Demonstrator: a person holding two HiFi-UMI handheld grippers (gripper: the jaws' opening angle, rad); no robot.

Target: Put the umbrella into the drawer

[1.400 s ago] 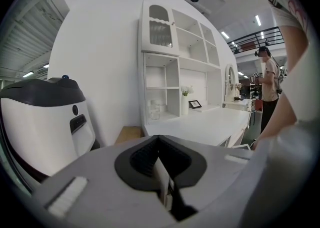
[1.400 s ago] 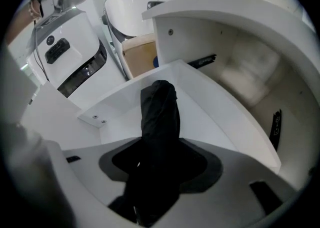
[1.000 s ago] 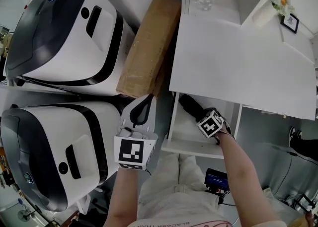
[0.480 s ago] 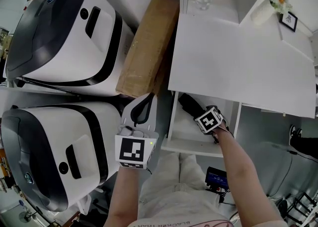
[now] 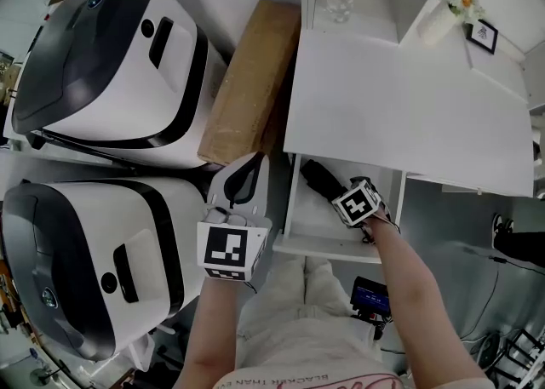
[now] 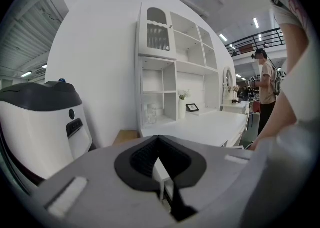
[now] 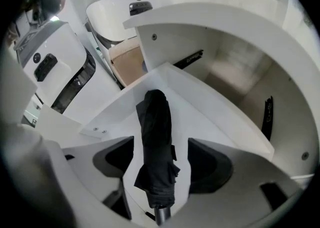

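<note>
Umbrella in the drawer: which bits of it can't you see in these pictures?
Head view: the right gripper, whose jaws have just been opening with the umbrella loose between them, covers its near end.
Right gripper view: the picture's bottom edge cuts off its handle tip.
Left gripper view: umbrella and drawer are out of sight; the left gripper's own body fills the lower half.

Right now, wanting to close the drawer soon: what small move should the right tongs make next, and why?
Probably lift the right tongs out: they have just been opening, pads clear of the umbrella between them, which lies in the open drawer.
</note>
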